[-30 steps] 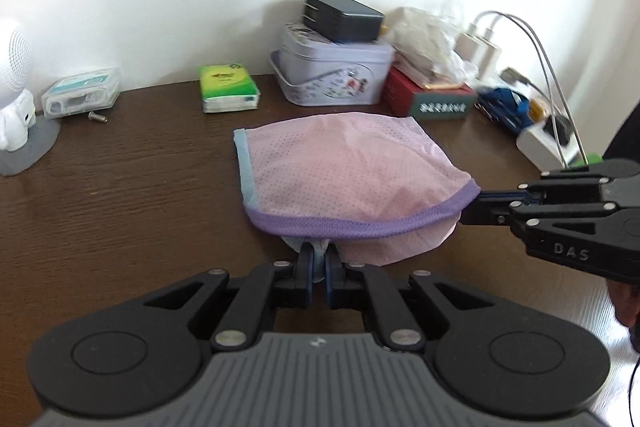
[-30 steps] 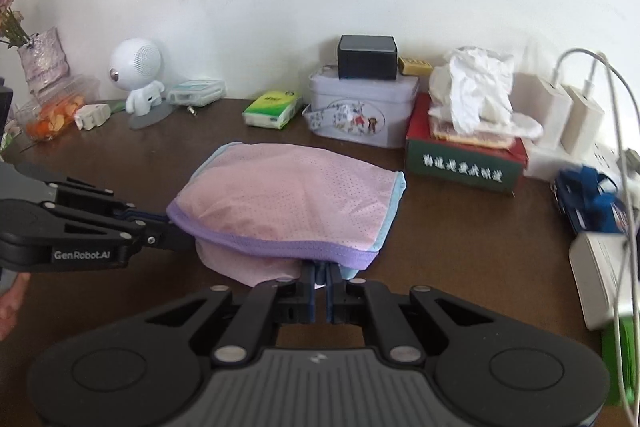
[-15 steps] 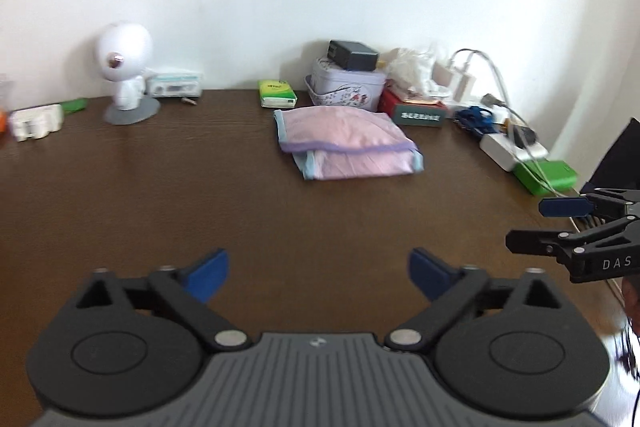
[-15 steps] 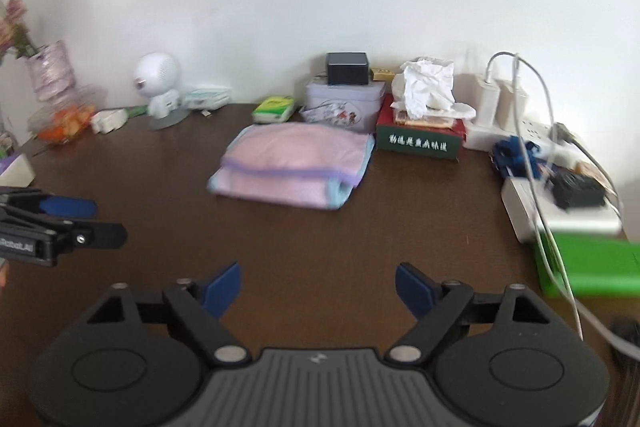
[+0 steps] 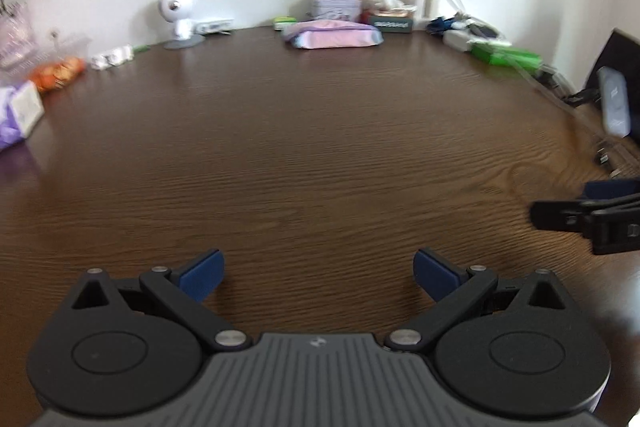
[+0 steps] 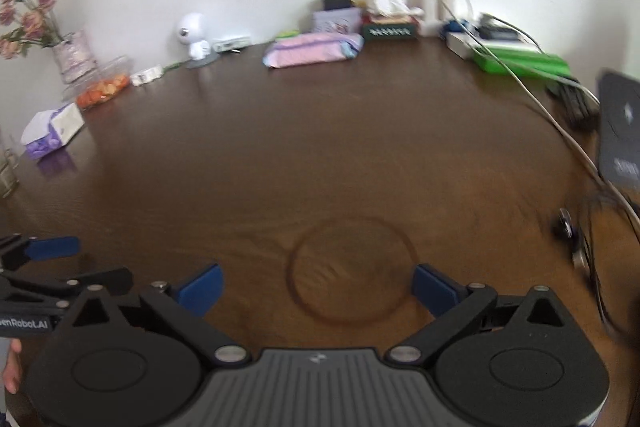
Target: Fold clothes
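A folded pink garment (image 5: 334,34) with purple and light-blue trim lies at the far back of the brown table (image 5: 304,155); it also shows in the right wrist view (image 6: 314,49). My left gripper (image 5: 318,273) is open and empty, low over the near part of the table, far from the garment. My right gripper (image 6: 318,285) is open and empty too, also far back from the garment. The right gripper shows at the right edge of the left wrist view (image 5: 592,211); the left gripper shows at the left edge of the right wrist view (image 6: 44,267).
Along the back wall stand a white round camera (image 5: 178,13), a tin box (image 5: 336,7), a tissue box (image 5: 390,19), chargers and a green power strip (image 6: 520,61). A vase of flowers (image 6: 72,57) and small packs sit at the left. Cables and a dark phone (image 6: 618,131) lie at the right.
Both grippers let go of the garment, opened and pulled far back from it. The garment now lies folded at the back of the table.
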{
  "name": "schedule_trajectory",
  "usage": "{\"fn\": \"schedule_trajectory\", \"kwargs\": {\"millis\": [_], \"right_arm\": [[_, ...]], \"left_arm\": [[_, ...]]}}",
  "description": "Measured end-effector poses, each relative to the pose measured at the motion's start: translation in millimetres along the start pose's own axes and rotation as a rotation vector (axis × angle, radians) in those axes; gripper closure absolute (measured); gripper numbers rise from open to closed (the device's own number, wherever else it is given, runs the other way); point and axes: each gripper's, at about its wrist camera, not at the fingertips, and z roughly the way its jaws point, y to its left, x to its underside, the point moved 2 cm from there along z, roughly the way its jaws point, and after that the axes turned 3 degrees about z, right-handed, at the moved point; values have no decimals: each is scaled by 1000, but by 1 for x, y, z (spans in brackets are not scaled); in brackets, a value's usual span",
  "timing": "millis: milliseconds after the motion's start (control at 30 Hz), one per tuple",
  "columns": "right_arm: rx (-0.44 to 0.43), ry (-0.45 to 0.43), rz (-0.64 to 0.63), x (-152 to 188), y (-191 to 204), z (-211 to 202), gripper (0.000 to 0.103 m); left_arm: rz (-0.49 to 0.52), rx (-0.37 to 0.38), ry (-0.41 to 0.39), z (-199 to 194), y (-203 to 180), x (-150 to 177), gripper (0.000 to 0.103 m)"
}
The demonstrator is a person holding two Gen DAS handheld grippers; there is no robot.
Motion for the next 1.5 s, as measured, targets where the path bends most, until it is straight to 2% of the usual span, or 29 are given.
{"fn": "schedule_trajectory", "kwargs": {"millis": [100, 200, 400, 500, 633, 833, 1067, 1500], "right_arm": [[92, -29, -41, 11, 1, -5, 1], [108, -46, -39, 17, 0, -4, 0], [136, -101, -30, 21, 9, 0, 0], [136, -110, -33, 23, 15, 0, 0], [91, -107, -70, 25, 20, -1, 0], [106, -112, -54, 28, 27, -3, 0], [77, -108, -75, 26, 28, 0, 0], [63, -107, -87, 28, 29, -1, 0]], "left_arm": [[-46, -7, -5, 1, 1, 4, 0], [-57, -50, -15, 1, -3, 7, 0], [-39, -62, -46, 4, -11, 9, 0], [-40, -68, -52, 4, -17, 10, 0], [-36, -60, -56, 3, -19, 11, 0], [-49, -82, -61, 1, -22, 12, 1], [-72, -102, -52, 3, -21, 9, 1], [-57, -77, -56, 2, -19, 11, 0]]}}
